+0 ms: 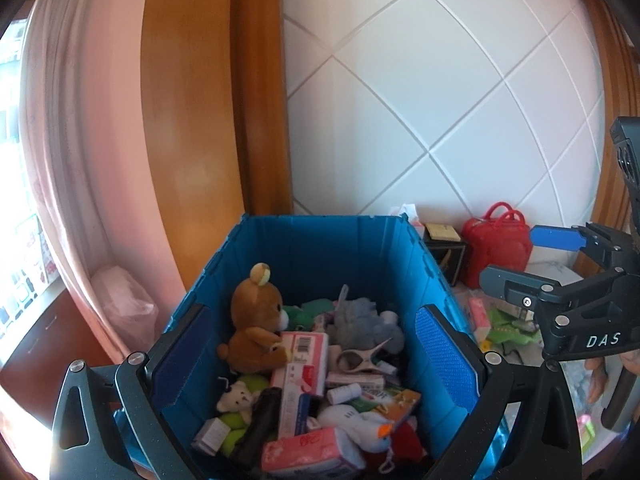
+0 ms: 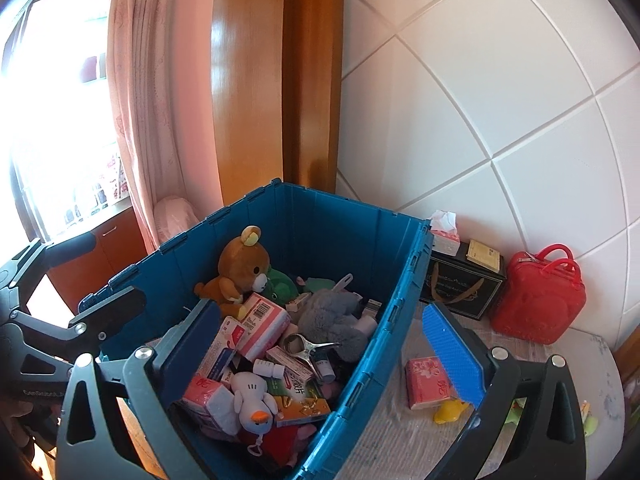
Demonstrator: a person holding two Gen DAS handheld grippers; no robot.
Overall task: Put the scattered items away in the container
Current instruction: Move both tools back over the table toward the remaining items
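A blue plastic crate (image 1: 320, 248) (image 2: 372, 340) stands on the table, full of toys and boxes: a brown bear (image 1: 256, 320) (image 2: 240, 268), a grey plush (image 2: 332, 316), a white duck (image 2: 252, 400), pink tissue packs. My left gripper (image 1: 316, 364) is open and empty above the crate. My right gripper (image 2: 332, 356) is open and empty, straddling the crate's right wall; it shows in the left wrist view (image 1: 532, 260). On the table right of the crate lie a pink tissue pack (image 2: 428, 382), a small yellow toy (image 2: 450, 412) and a green toy (image 1: 508, 328).
Behind the crate stand a black gift box (image 2: 464, 288), a tissue box (image 2: 444, 232) and a red case (image 2: 538, 296) against the tiled wall. A wooden frame (image 2: 312, 80) and pink curtain (image 2: 152, 100) are at the left. The table's right edge is close.
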